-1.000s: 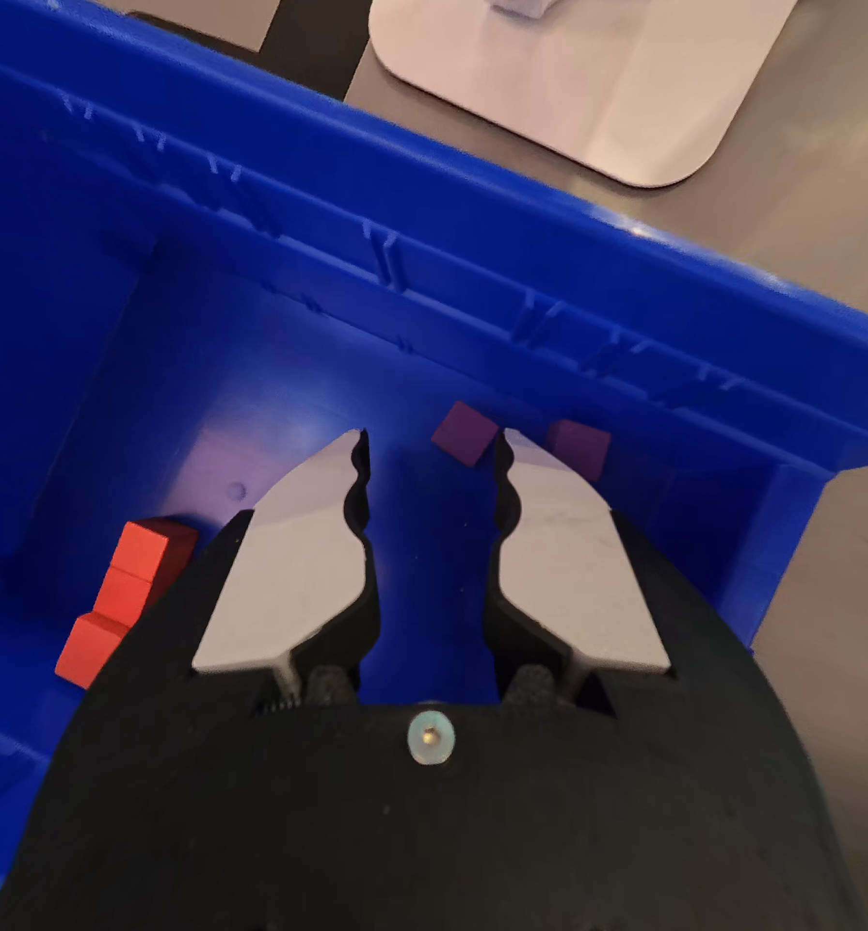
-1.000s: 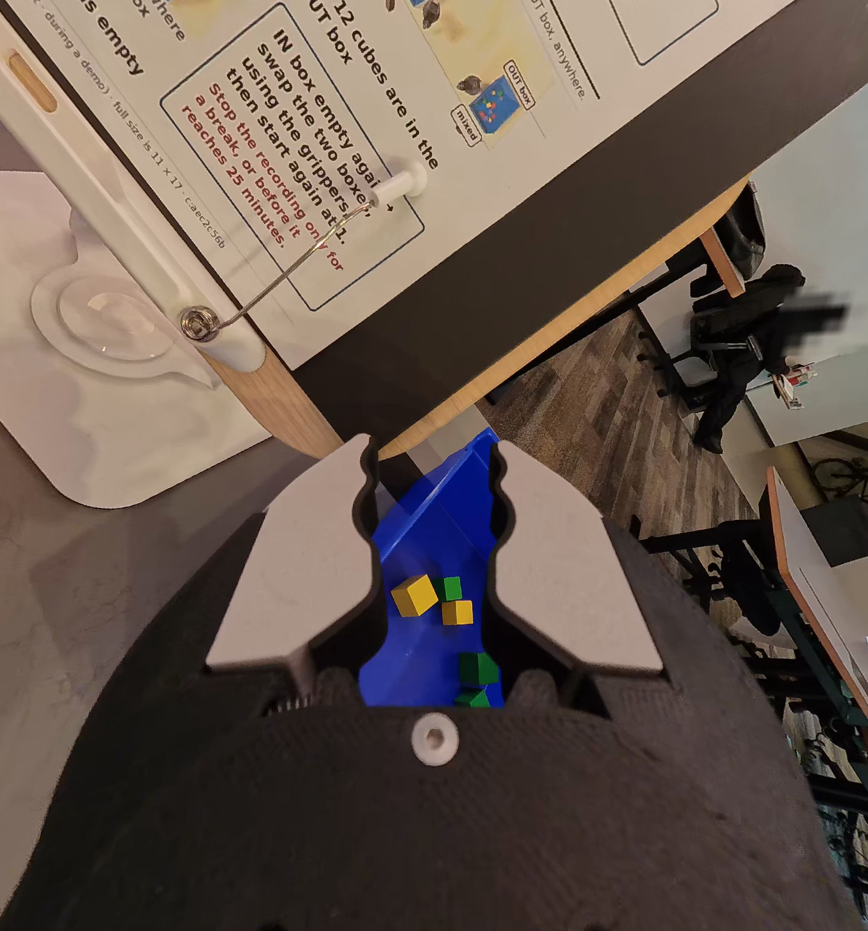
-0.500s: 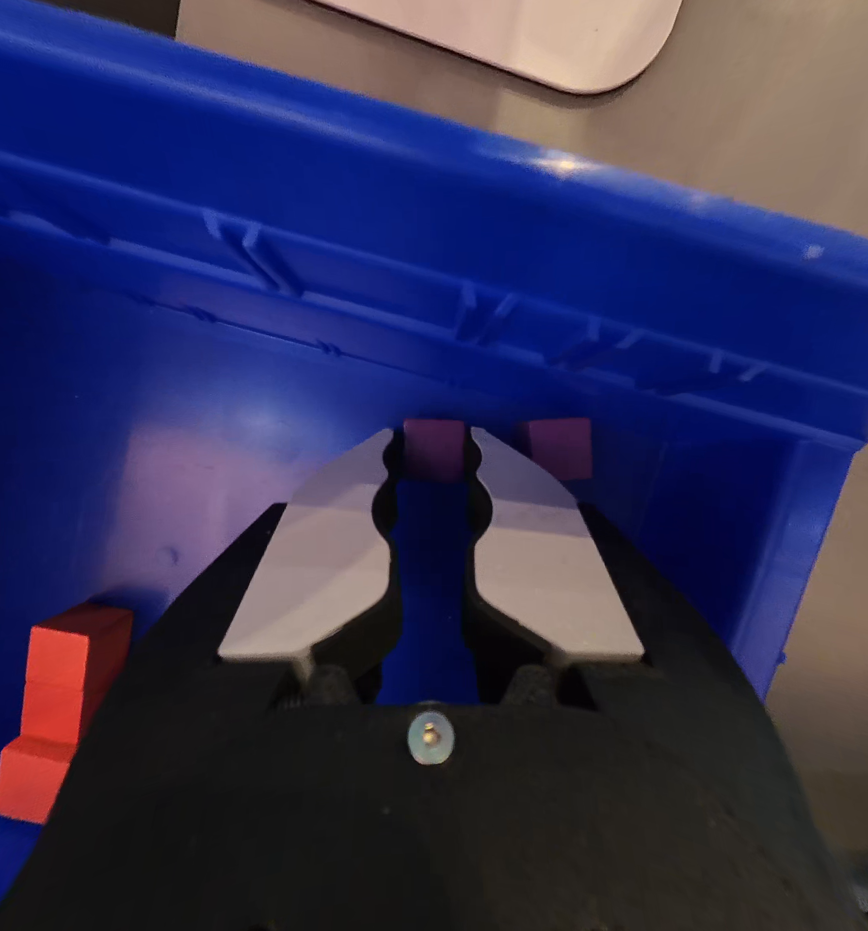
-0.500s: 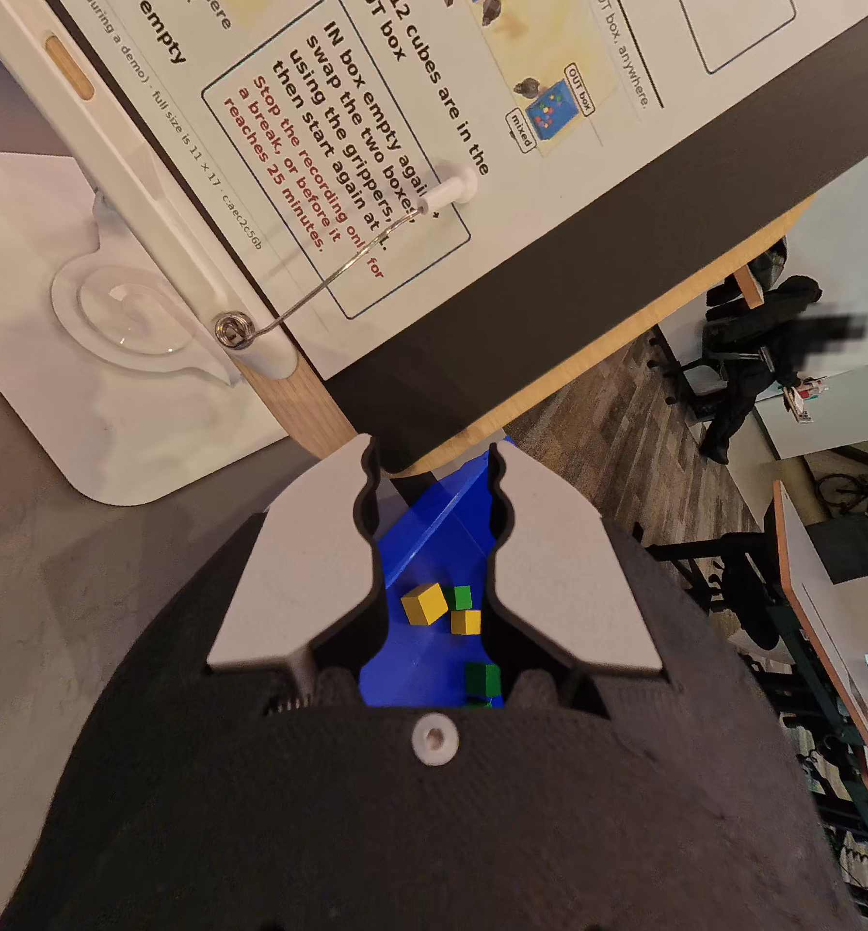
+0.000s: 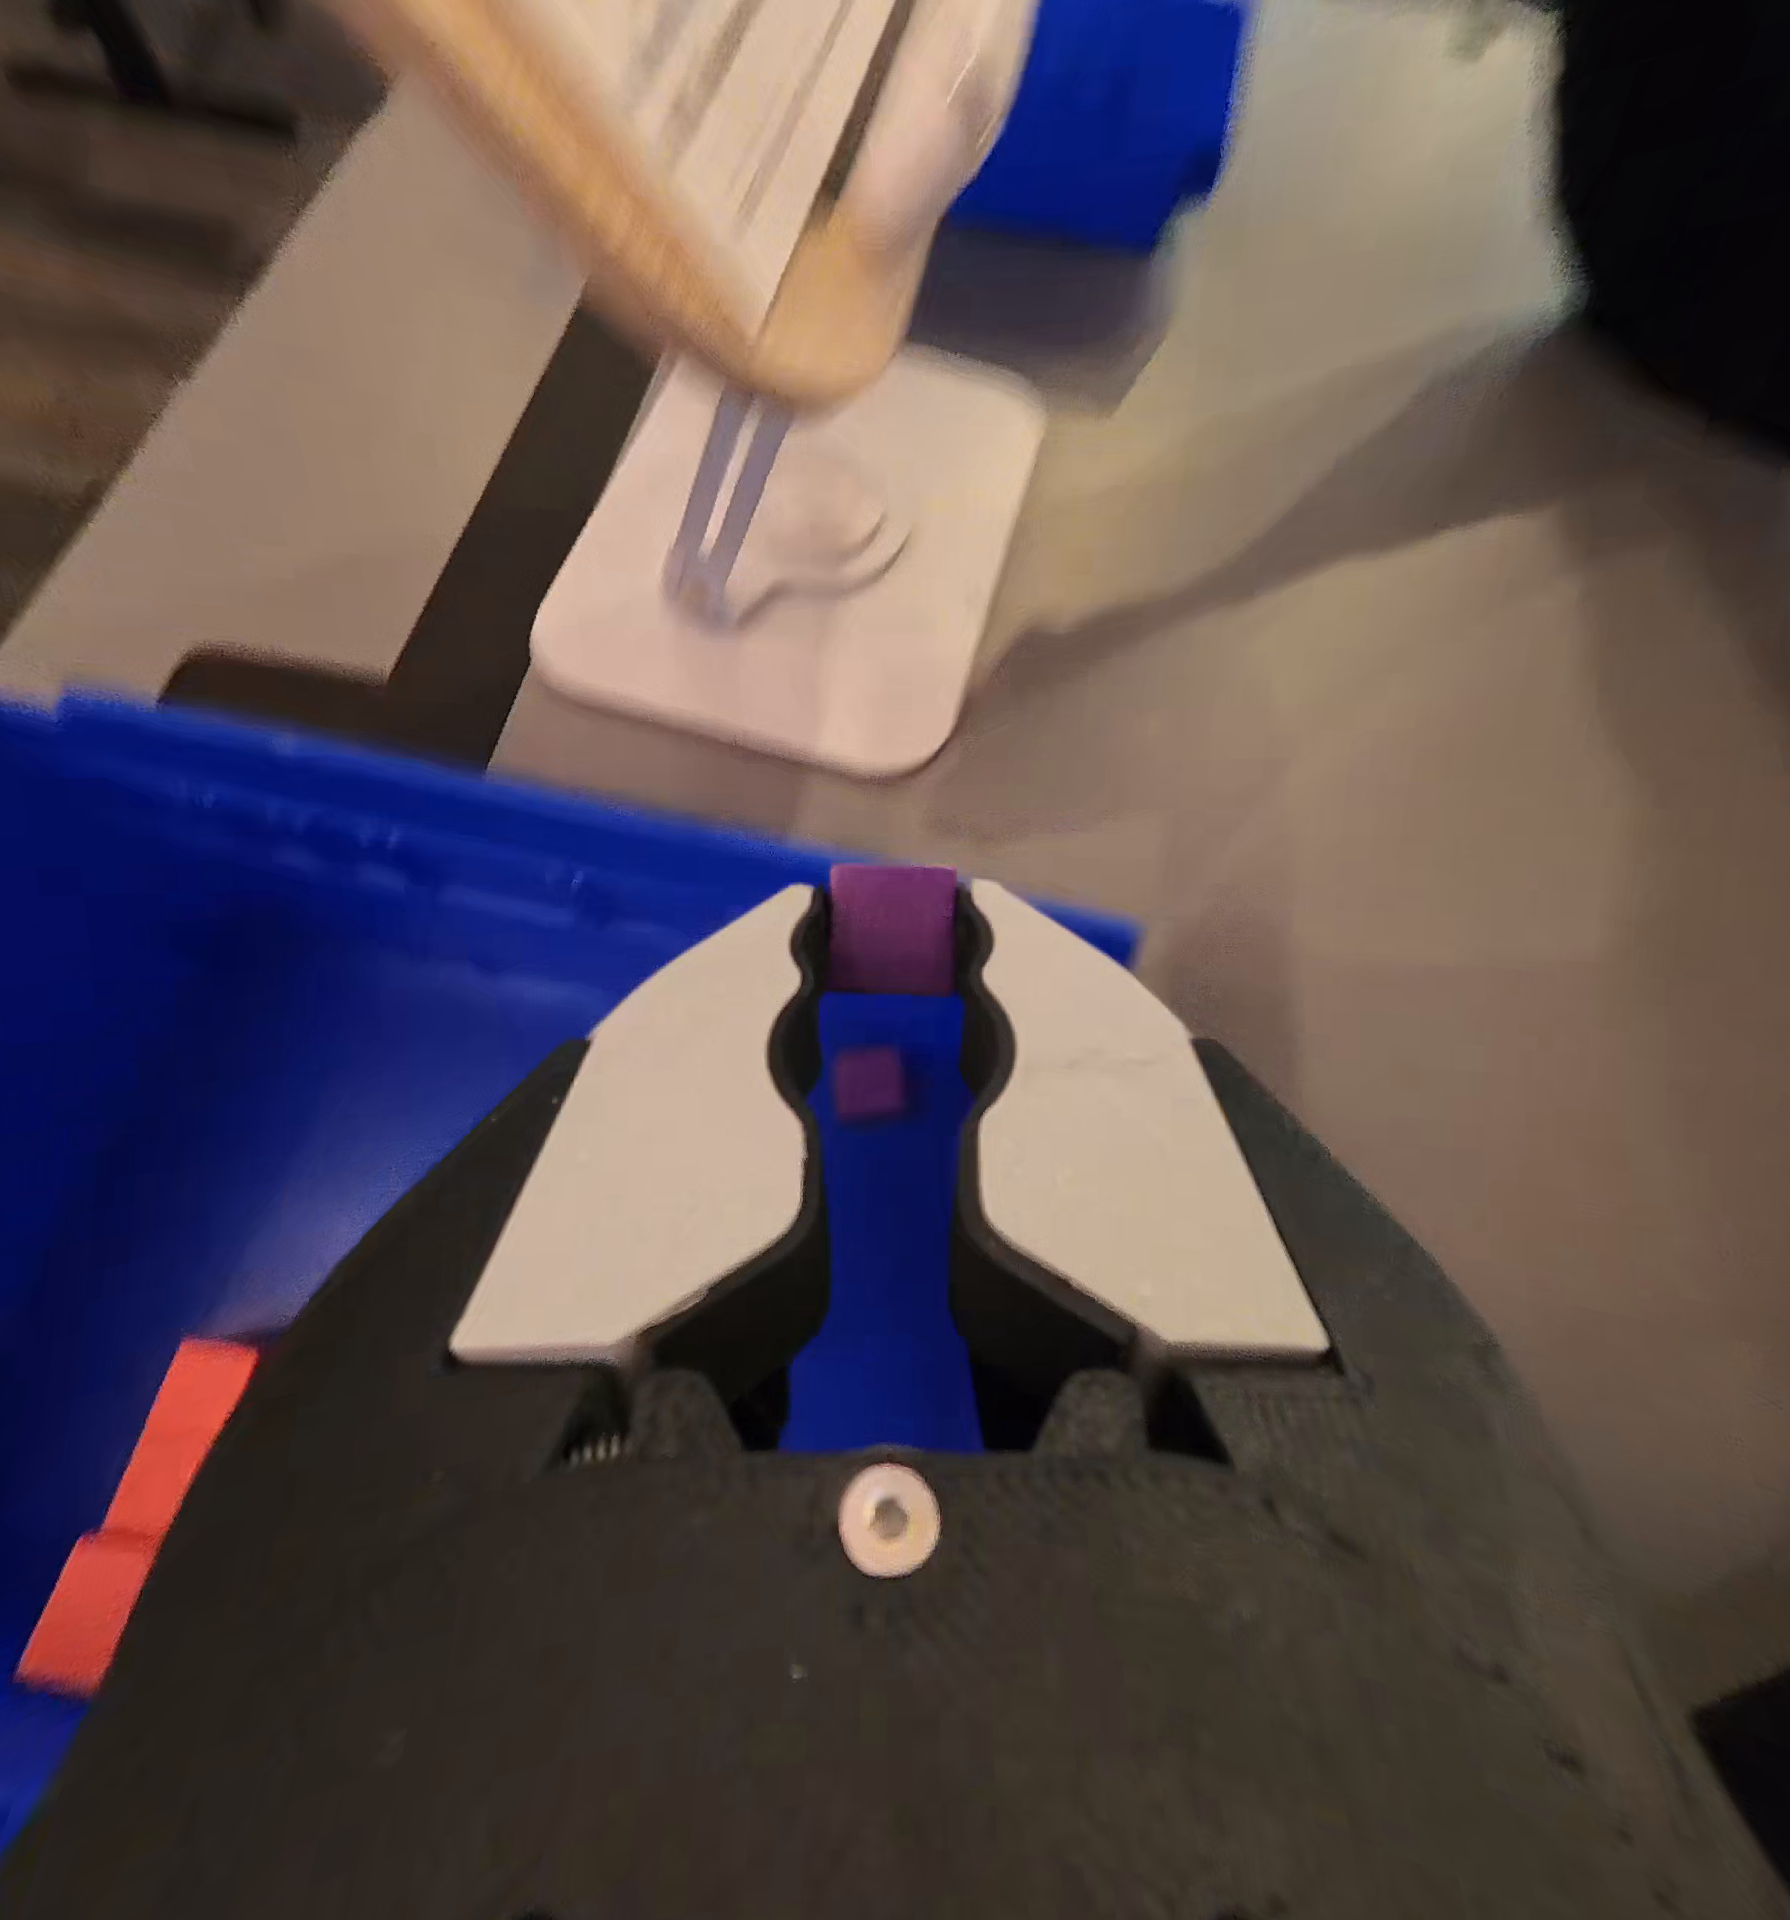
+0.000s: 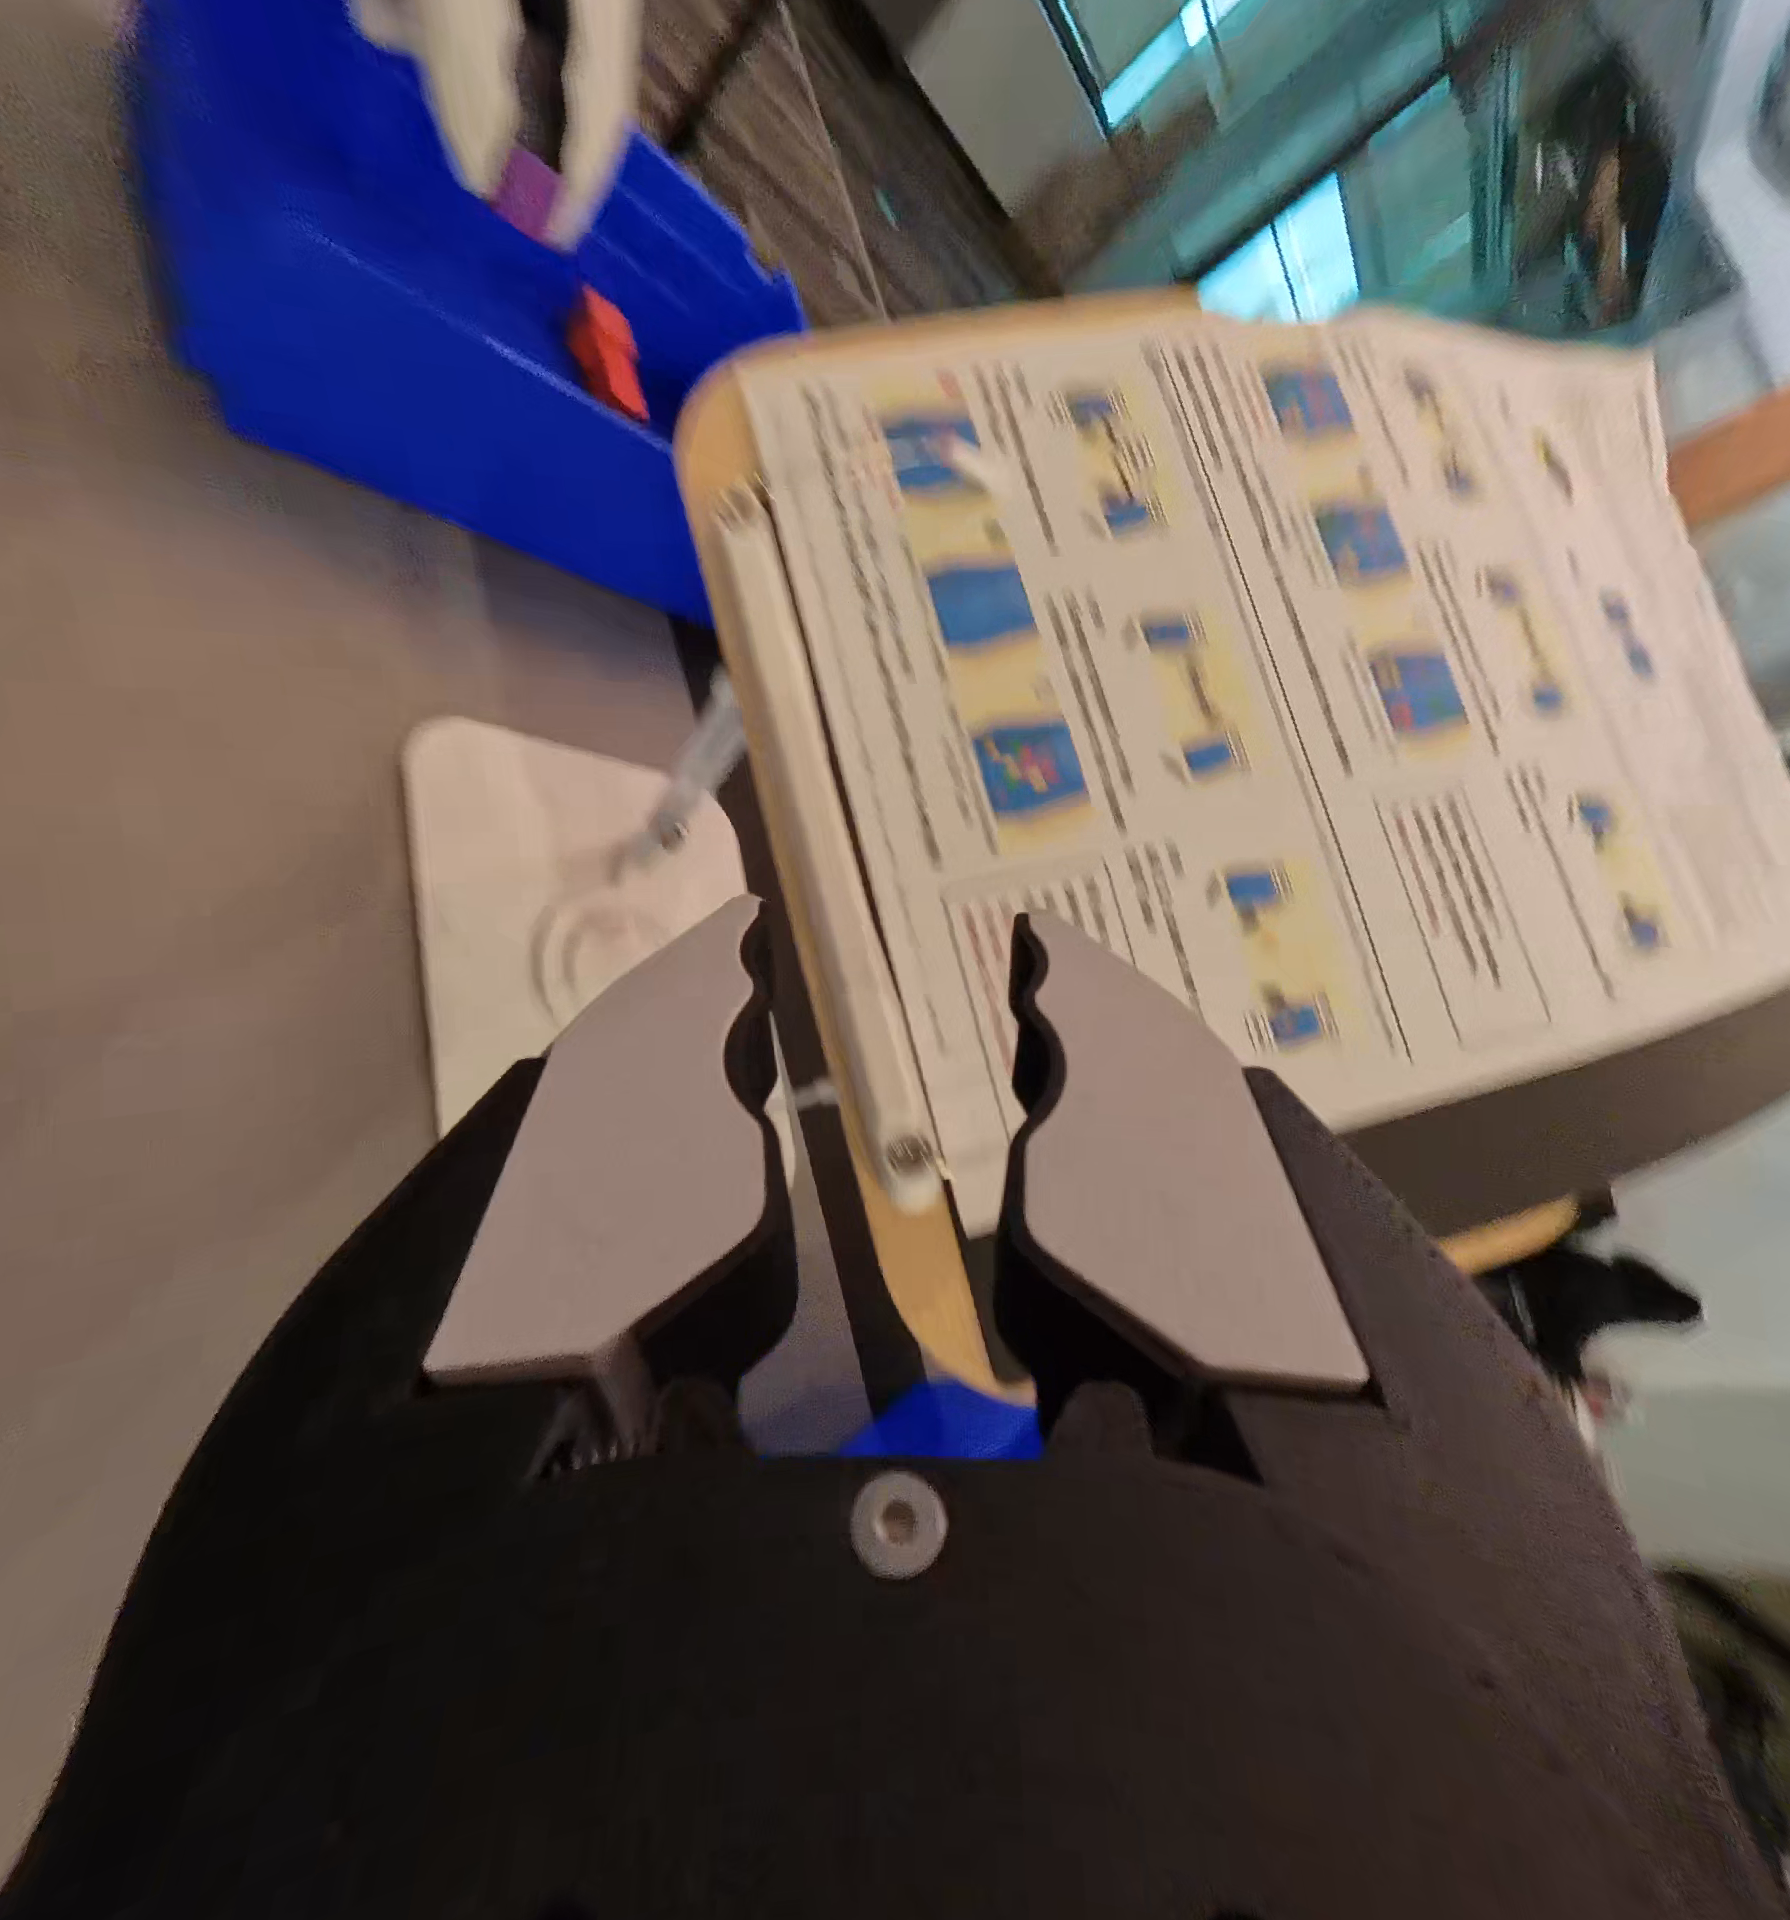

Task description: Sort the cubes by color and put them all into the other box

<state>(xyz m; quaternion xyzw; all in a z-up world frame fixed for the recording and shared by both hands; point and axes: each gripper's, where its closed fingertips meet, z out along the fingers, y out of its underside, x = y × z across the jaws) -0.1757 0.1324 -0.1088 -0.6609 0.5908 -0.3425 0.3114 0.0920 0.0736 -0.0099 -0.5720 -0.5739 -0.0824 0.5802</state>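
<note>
Left gripper (image 5: 891, 925) pinches a purple cube (image 5: 889, 930) at its fingertips, above the blue box (image 5: 247, 997); the right gripper (image 6: 886, 935) is spread with nothing between its jaws. Beside the box stands an instruction sheet (image 6: 1234, 675) on a white-based stand (image 5: 818, 623), its printing blurred. Inside the box lie red cubes (image 5: 143, 1496) and a second purple cube (image 5: 867, 1083).

A grey table (image 5: 1390, 831) carries everything. On it rest a blue box (image 5: 247, 935) and a white stand base (image 5: 818, 623).
</note>
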